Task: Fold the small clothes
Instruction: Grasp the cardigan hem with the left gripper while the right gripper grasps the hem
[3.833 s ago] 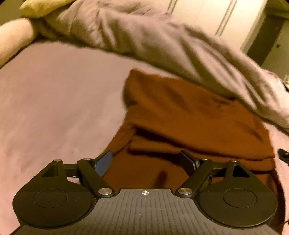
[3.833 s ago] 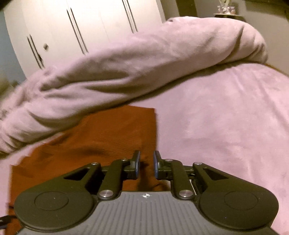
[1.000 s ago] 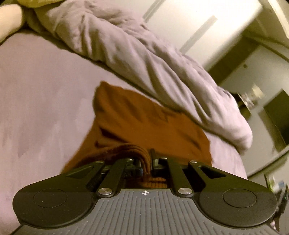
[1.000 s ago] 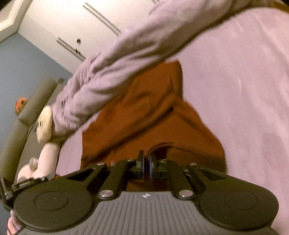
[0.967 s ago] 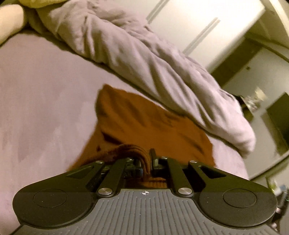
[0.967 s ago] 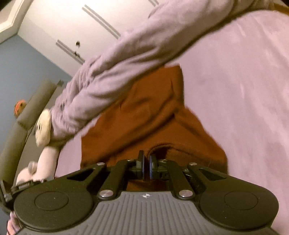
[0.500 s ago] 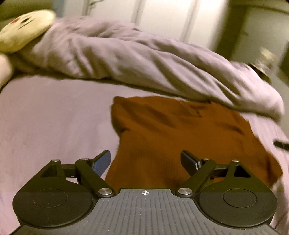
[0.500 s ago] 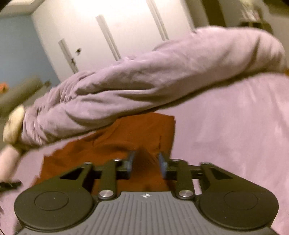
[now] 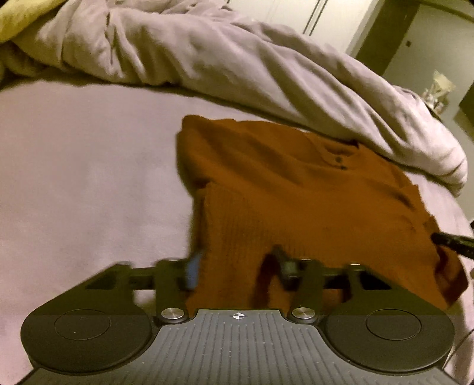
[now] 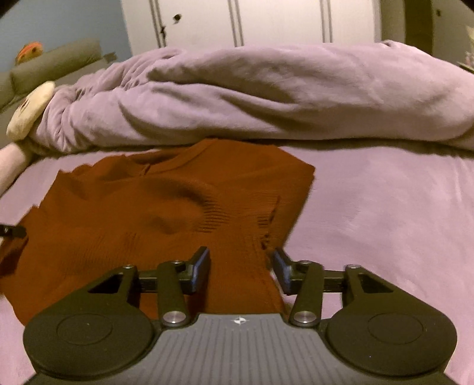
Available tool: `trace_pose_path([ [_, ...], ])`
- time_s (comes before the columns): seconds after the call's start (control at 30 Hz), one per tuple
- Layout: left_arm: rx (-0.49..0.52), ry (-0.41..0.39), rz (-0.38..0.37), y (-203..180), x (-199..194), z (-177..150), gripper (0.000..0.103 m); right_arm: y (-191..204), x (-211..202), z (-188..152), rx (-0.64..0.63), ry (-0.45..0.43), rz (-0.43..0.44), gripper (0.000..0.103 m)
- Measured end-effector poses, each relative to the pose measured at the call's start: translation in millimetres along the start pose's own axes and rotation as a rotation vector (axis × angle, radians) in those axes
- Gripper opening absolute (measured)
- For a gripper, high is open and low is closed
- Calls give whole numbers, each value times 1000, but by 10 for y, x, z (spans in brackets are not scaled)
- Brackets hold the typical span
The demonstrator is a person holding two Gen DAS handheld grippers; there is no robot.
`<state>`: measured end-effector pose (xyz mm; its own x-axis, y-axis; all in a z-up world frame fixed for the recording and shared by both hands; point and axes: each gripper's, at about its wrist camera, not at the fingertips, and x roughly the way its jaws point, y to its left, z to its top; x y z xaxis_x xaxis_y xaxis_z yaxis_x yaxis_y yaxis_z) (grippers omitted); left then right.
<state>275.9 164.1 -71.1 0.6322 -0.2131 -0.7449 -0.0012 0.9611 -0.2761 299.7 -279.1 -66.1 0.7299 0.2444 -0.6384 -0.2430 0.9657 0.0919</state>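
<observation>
A rust-brown knitted sweater [image 9: 296, 192] lies folded on the lilac bed sheet [image 9: 89, 177], its lower part laid up over the body. My left gripper [image 9: 238, 266] hovers low over the sweater's near left edge. Its jaws are closing, with cloth lying between them but not pinched. In the right wrist view the sweater [image 10: 148, 213] fills the left half. My right gripper [image 10: 240, 266] is over its near right edge, jaws closing, with ribbed cloth lying loose between the fingers. Each view shows the other gripper's dark tip at the sweater's far side.
A bunched lilac duvet [image 10: 266, 97] runs along the bed just behind the sweater and touches its far edge. A cream plush toy [image 10: 29, 109] lies at the left end. White wardrobe doors [image 10: 266, 20] stand behind. Bare sheet [image 10: 385, 222] stretches to the right.
A second ago both grippers were shut on a raised bunch of the sweater. They have let it go; the cloth now lies flat and both grippers have rolled level and sunk closer.
</observation>
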Motion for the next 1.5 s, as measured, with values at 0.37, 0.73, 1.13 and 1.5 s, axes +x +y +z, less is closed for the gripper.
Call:
trace_pose_path([
  [0.37, 44, -87, -20, -192, -426, 88, 10, 140, -320, -31, -53, -67, -41, 6],
  [0.73, 48, -253, 84, -341, -581, 798, 9, 252, -550, 471, -41, -220, -52, 5],
  [1.13, 65, -265, 246, -281, 298, 1337, 9, 186, 387, 1304, -21, -277, -247, 5],
  [1.5, -119, -166, 183, 106, 543, 1093, 71, -112, 707, 961, 32, -243, -285, 26],
])
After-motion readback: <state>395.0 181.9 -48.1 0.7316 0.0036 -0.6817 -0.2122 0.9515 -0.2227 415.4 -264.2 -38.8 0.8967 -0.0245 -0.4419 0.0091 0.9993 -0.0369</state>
